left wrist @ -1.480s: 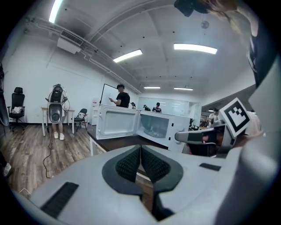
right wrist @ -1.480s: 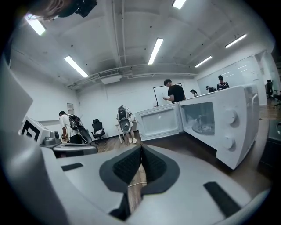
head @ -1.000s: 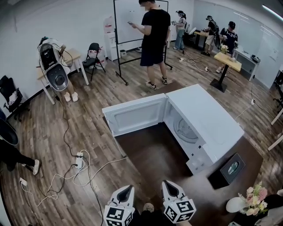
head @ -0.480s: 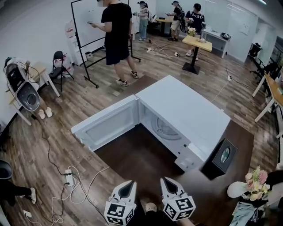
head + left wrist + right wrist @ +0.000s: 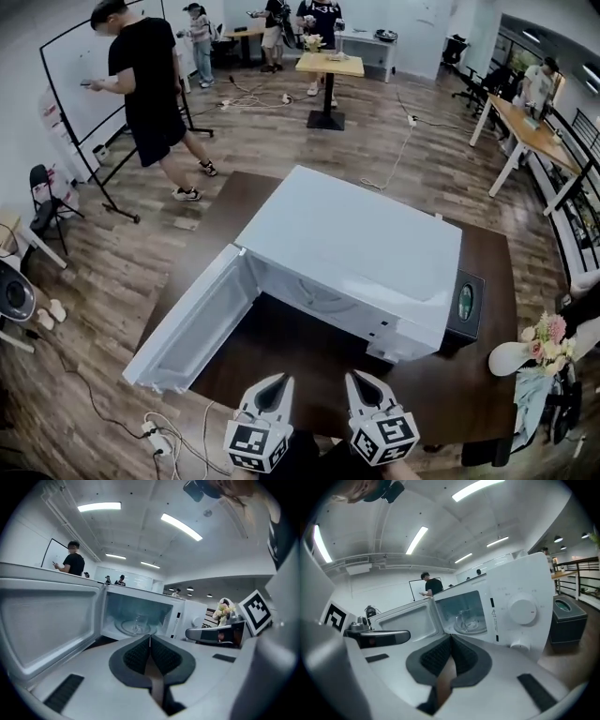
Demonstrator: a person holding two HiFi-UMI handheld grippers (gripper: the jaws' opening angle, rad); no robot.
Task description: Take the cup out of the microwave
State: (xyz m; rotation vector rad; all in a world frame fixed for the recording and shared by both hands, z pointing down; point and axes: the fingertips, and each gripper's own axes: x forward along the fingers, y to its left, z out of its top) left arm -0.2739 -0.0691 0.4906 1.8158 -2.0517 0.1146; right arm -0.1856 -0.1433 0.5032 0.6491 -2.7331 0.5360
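A white microwave (image 5: 347, 253) stands on a dark brown table (image 5: 422, 394) with its door (image 5: 192, 328) swung open to the left. On the turntable inside is a clear glass cup (image 5: 137, 622), which the right gripper view also shows (image 5: 464, 618). In the head view the microwave's top hides the cup. My left gripper (image 5: 278, 381) and right gripper (image 5: 357, 377) are side by side at the near table edge, short of the opening. Both point at the cavity and are shut with nothing between the pads (image 5: 140, 654) (image 5: 440, 656).
A black box (image 5: 466, 303) stands against the microwave's right side. A white vase of flowers (image 5: 539, 342) is at the table's right edge. On the wooden floor, a person (image 5: 145, 84) stands by a whiteboard and cables with a power strip (image 5: 155, 433) lie at lower left.
The head view has swung round the table, so the microwave's open front now faces me and its door lies to the left. Both grippers moved with it and stayed shut.
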